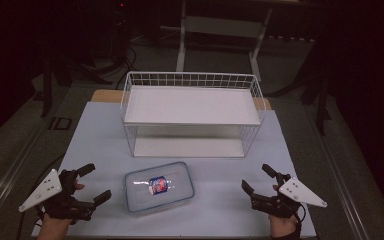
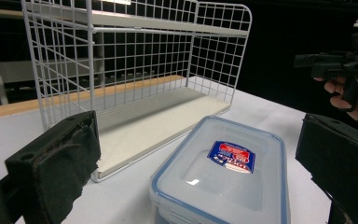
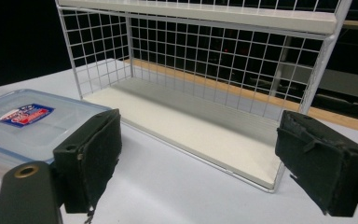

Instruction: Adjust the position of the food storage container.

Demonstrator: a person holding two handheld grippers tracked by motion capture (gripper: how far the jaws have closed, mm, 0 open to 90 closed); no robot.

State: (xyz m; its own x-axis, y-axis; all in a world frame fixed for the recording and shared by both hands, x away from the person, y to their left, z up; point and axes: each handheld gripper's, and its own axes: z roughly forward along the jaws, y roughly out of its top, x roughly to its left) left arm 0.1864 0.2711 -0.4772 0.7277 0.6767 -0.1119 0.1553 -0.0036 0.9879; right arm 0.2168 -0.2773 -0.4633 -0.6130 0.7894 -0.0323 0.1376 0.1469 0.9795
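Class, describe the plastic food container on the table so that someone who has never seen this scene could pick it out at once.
Start at the pale blue table and find the white wire shelf rack at its far side. In front of the rack's open lower shelf, between the two open claws, lies the container. It is a flat, clear rectangular box with a blue-rimmed lid and a red-and-blue sticker on top.
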